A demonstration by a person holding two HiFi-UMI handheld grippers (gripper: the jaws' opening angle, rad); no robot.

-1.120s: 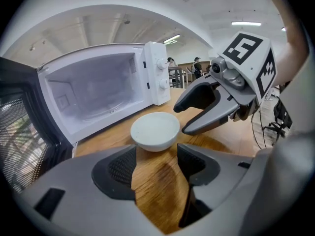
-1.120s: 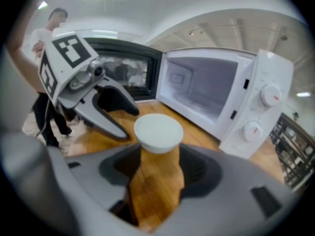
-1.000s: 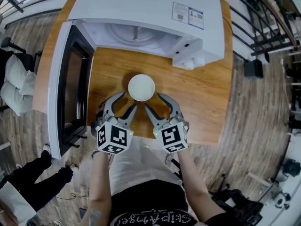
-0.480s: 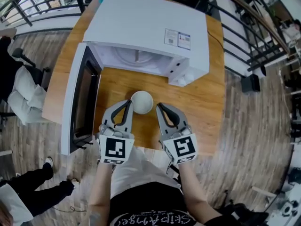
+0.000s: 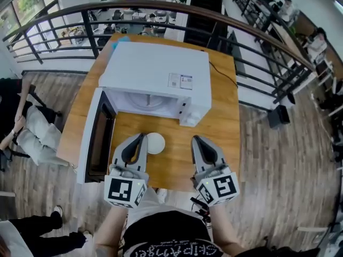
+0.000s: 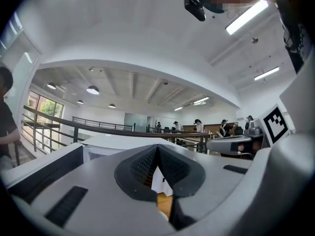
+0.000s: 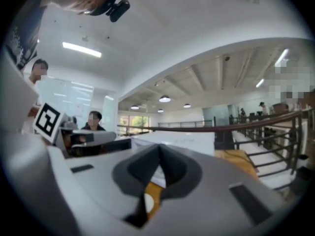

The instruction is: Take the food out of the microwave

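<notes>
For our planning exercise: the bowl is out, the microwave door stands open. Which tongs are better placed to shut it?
Left, probably. The door hangs left of the microwave; the left tongs, shut and empty, sit on that side, the right tongs beyond the bowl.

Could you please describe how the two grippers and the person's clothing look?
Both the left gripper and right gripper are light grey, with dark ribbed pads inside tapered jaws. Each carries a white cube with black square markers. The person's shirt is black with pale lettering.

Wooden table (image 5: 225, 116) beside a dark metal railing (image 5: 90, 32), plank floor (image 5: 289, 159).
</notes>
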